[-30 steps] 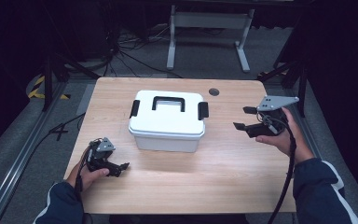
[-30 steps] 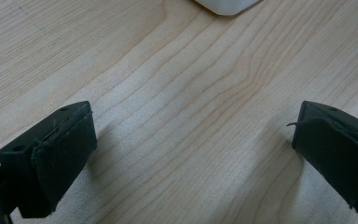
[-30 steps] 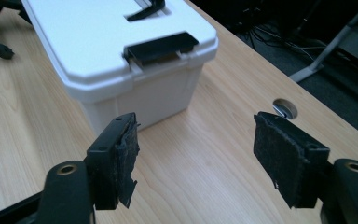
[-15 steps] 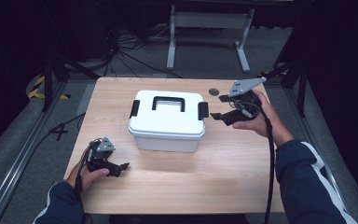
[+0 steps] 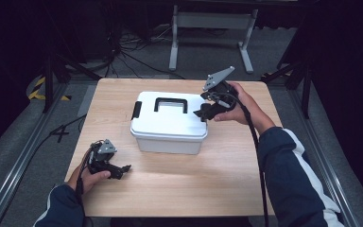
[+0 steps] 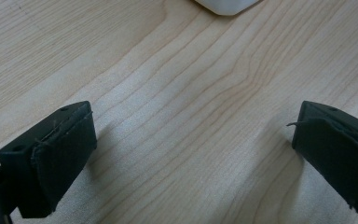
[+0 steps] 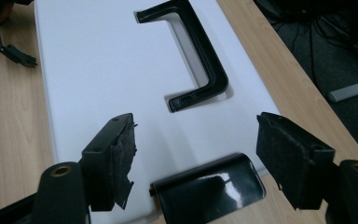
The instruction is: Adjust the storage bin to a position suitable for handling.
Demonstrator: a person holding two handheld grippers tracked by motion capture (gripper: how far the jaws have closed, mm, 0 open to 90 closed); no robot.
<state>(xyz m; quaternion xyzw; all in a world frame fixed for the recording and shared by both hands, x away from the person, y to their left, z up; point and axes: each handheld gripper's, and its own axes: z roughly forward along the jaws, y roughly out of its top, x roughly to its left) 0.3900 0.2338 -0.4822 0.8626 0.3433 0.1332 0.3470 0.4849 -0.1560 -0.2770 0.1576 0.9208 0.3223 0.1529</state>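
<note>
Just below and ahead of the right claw (image 7: 193, 163) lies the glossy black latch (image 7: 209, 186) on the right end of the white storage box (image 5: 170, 123), which stands at the middle of the tabletop (image 5: 227, 175). In the right gripper view the latch sits between the two spread jaws but lower, nothing pressed by either pad; the jaws have just been opening a little wider and hold nothing. The latch's long axis runs roughly across the gap from jaw to jaw, along the box's short right edge, while the black carrying handle (image 7: 193, 51) lies farther on, in the lid's recess. In the high view the right claw (image 5: 208, 106) hovers at that right end, so this hand is plainly the nearer to the latch. The left claw (image 5: 118, 169) rests low on the tabletop near the left front corner, jaws wide apart over bare wood, well apart from the box.
</note>
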